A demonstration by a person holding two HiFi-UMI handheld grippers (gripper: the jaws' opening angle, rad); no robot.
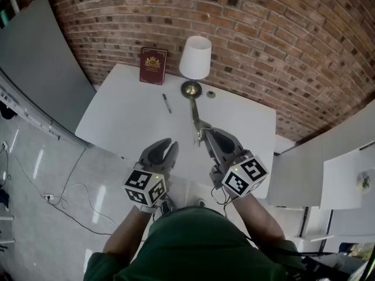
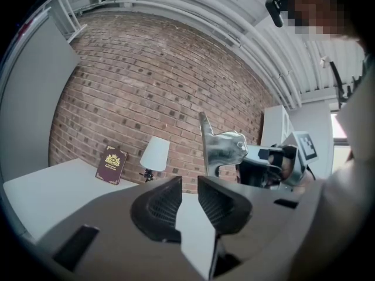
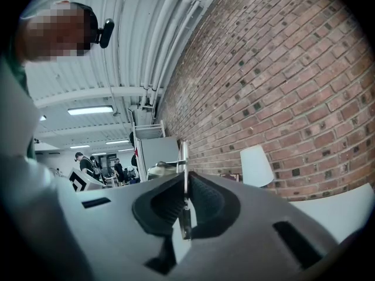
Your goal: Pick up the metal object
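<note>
The metal object [image 1: 198, 126] is a shiny, flat-bladed lever piece. My right gripper [image 1: 211, 138] is shut on its lower end and holds it above the white table [image 1: 129, 119]. In the right gripper view the object [image 3: 184, 174] shows edge-on, clamped between the two dark pads of the right gripper [image 3: 186, 208]. The left gripper view shows the metal object [image 2: 222, 148] from the side, upright in the right gripper [image 2: 272, 163]. My left gripper [image 1: 166, 152] hovers to the left of it, open and empty, with a narrow gap between its pads [image 2: 164, 204].
At the table's far edge, against the brick wall, stand a maroon book [image 1: 153, 66] and a white-shaded lamp [image 1: 195, 60]. A pen [image 1: 167, 103] and a small round piece [image 1: 211, 94] lie near the lamp. The floor drops away on the left of the table.
</note>
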